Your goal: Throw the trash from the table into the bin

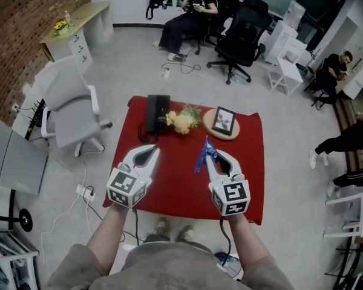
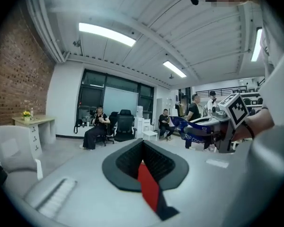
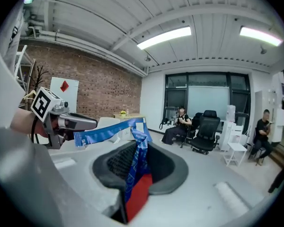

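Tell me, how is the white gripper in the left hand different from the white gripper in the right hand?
The right white gripper is shut on a crinkly blue plastic wrapper; the left white gripper holds nothing. The wrapper sticks out past the right gripper's jaws; the left gripper's jaws meet bare. Both carry a black-and-white marker cube and hang over the red table.

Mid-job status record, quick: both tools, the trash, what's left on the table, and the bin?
left tool: jaws together, empty
right tool: shut on blue wrapper, held over red table
on table: black box, yellow flowers, framed picture on round wooden tray
bin: not in view
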### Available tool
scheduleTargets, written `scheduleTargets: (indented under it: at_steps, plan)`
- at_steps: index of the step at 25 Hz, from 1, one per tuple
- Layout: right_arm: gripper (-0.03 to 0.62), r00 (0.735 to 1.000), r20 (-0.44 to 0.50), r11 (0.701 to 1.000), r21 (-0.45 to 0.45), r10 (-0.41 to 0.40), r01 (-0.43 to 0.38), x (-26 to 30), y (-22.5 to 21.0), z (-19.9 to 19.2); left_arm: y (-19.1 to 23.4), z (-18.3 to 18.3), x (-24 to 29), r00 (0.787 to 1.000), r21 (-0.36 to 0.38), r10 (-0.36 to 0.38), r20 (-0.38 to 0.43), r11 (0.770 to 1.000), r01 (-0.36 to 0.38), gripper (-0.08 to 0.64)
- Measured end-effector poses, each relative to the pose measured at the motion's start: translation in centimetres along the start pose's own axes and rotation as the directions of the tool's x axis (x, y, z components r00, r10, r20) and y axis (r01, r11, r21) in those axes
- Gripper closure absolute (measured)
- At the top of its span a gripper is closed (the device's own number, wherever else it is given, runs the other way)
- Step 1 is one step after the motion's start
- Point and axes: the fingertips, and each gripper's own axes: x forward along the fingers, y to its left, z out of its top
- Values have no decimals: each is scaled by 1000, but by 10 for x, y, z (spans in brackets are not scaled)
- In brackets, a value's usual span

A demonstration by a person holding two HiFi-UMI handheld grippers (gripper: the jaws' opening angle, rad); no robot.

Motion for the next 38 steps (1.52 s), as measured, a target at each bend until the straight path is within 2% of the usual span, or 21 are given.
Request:
scheduleTargets:
  at_steps: [5,10,15,22,26,38]
  plan:
    - [520,993,111,999,1,-37,37,-35,-8,37,-24,54,-10,993,53,-22,118,998,16,552]
    - [520,978,200,998,-19,-55,60,-66,-9,58,-46,85,-24,984,88,-43,173,996,28,552]
    - [520,959,266,995,4,-98,100,-94,-10,77,-60,95,-34,978,104,-68,196,993,48,552]
    - [518,922,376,992,-41,-96,119,-113,-3,78,-65,79,-26,980,101,-86,177,993,69,552]
    - [518,933,353,995,-41,-68,89,-104,7,70,-55,78,-38,986,89,-44,161,996,30,552]
    - [518,942,295,986,30,-163,162,-114,8,57,-55,72,-33,981,85,-127,146,990,116,552]
